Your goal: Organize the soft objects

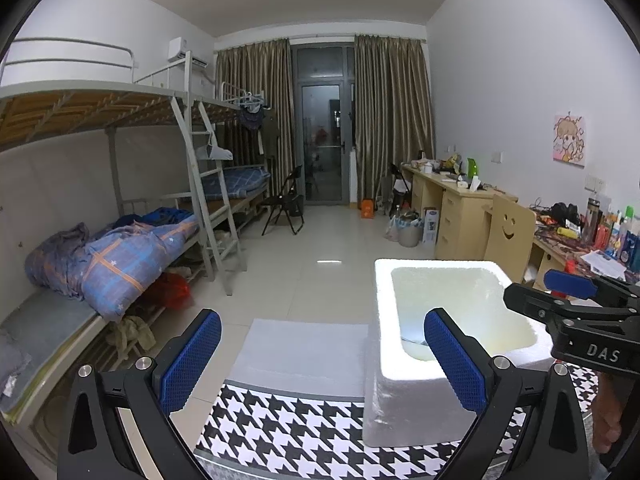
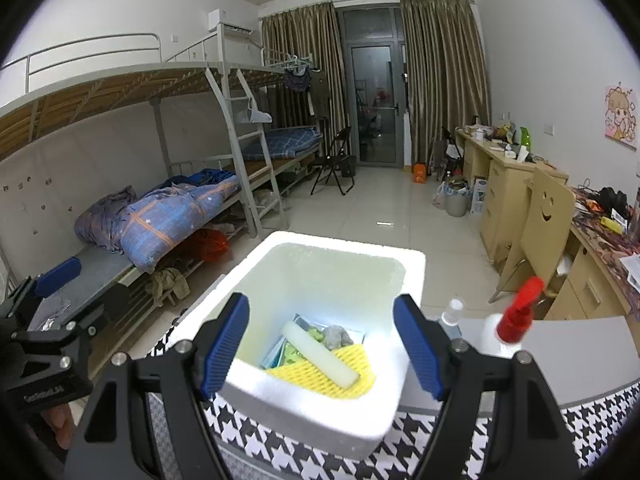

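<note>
Right gripper (image 2: 320, 348) held over near rim of white foam box (image 2: 412, 264), jaws spread wide, nothing between pads. Left gripper (image 1: 322, 360) likewise gaping and empty, poised above houndstooth cloth (image 1: 300, 420) beside box. Inside box, at bottom: pale foam cylinder (image 2: 320, 354) lying across yellow foam netting (image 2: 352, 378), grey crumpled piece (image 2: 338, 336) behind. Just right of box: red-capped bottle (image 2: 516, 320). Farther off: bunk bed (image 2: 168, 216), desks (image 2: 508, 184), curtains (image 2: 440, 80).
</note>
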Demonstrator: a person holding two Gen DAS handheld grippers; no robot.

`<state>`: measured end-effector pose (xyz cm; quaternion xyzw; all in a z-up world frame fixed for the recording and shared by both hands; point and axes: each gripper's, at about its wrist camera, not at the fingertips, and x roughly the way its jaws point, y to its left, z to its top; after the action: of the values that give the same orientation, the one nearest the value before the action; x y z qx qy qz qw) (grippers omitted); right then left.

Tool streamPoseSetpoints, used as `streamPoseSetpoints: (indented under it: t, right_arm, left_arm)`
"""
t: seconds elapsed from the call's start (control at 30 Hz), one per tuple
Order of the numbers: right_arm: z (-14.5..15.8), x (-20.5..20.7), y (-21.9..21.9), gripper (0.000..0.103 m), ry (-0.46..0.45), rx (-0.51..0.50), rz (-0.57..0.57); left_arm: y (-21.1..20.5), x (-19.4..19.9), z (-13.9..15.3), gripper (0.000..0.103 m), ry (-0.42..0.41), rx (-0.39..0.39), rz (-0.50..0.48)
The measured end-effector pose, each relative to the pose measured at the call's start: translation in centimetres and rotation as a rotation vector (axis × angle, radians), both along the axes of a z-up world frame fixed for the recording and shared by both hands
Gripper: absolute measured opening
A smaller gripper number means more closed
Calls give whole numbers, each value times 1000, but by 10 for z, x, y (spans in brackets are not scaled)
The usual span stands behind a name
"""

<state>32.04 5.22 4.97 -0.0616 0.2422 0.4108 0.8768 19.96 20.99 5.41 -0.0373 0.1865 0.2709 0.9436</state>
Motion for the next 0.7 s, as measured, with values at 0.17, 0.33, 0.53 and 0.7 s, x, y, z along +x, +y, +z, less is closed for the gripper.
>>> streamPoseSetpoints:
  t: [0.17,0.33,0.53,0.7]
  right_arm:
    - [8,-16,-10,81,-33,1,-5]
    - [16,-31,-25,94,-79,5,-23]
    - [20,-48,-48,99,-110,30,-54]
    - [21,-66,-65,99,-118,48,-56]
  left_arm:
    - [-12,-9,4,102,-5,14,-17]
    - [-26,-18,8,102,1,30,-27]
    - [-43,-37,16,102,-23,35,-34]
    - [-60,-54,18,102,-38,30,-57]
